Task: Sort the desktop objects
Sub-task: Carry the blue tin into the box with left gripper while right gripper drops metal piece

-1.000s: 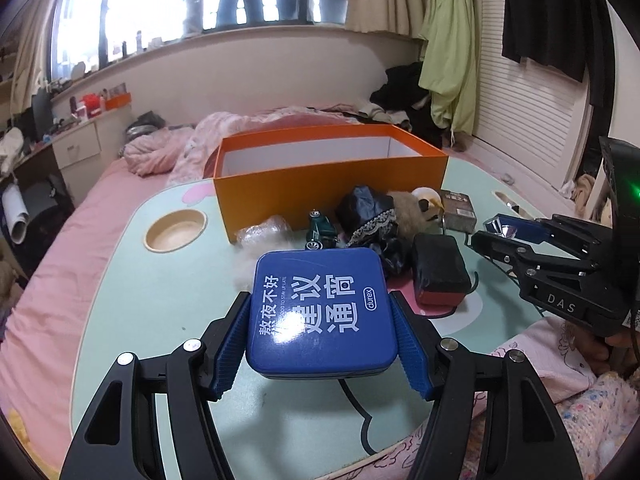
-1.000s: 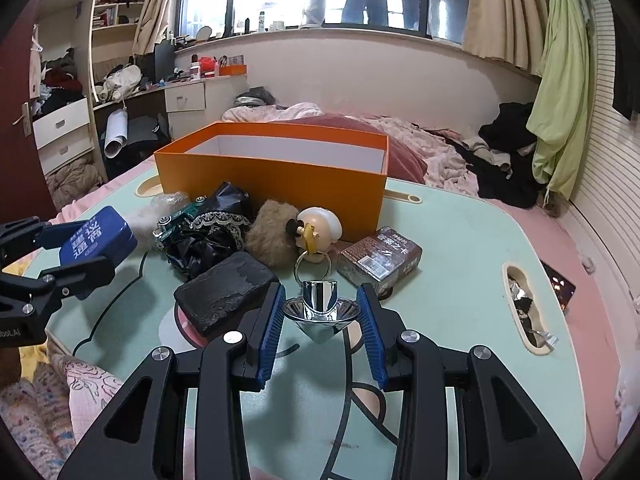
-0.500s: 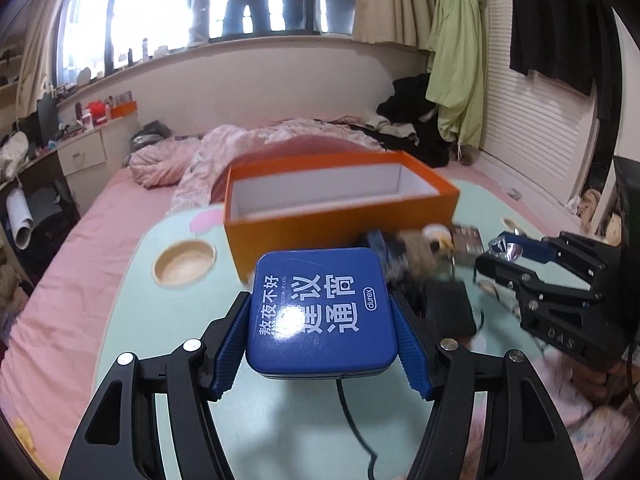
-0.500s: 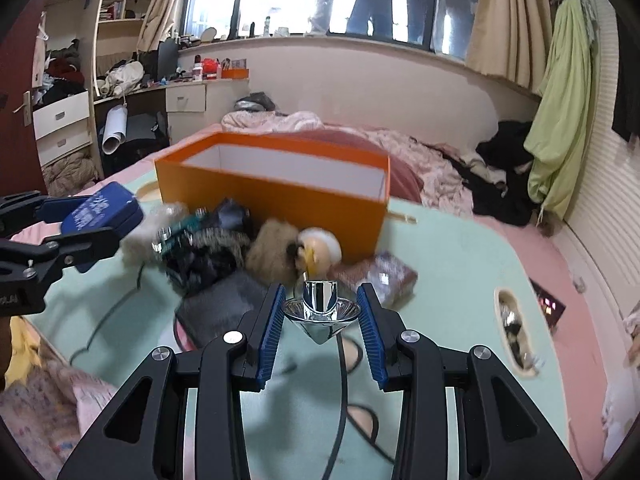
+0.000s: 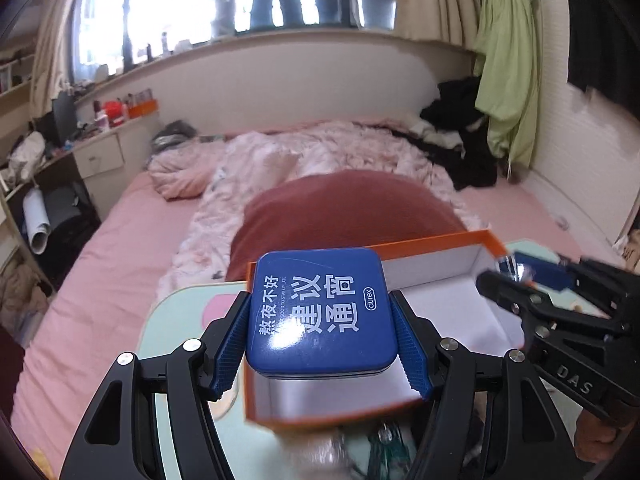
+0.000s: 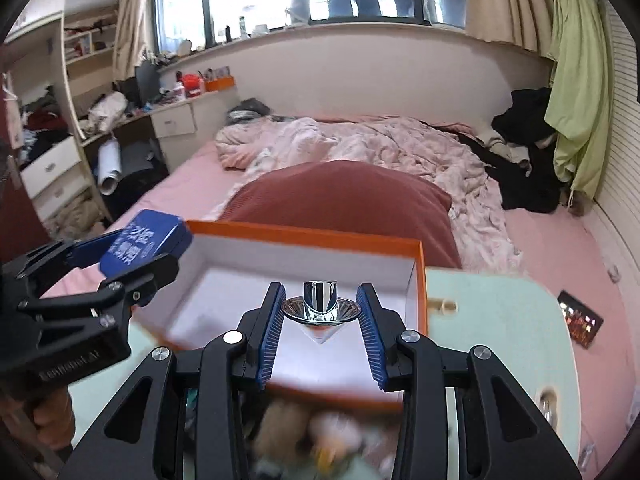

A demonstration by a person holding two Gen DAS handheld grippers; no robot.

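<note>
Blue ribbed pads of the left gripper (image 5: 322,344) clamp a blue tin (image 5: 320,312) by its two opposite side walls, lid up and roughly level, above the near left end of the orange box (image 5: 486,238). It looks like painted sheet metal: stiff, probably light, and slick. A squeeze across the flat sides suits it, since the rounded corners would likely slide out.

Across the box, the right gripper (image 6: 322,320) is closed narrowly on a chrome spinning top (image 6: 320,308), pads pressing the rim of its wide disc, stem up and point hanging down over the white interior. Polished metal like this is hard and slippery, probably dense for its size. The thin rim offers little contact, so any tilt could let it pivot.

Both pieces hover above the open box on the pale green table (image 6: 500,320). Neither looks fragile, though the top may bounce or roll on landing.
</note>
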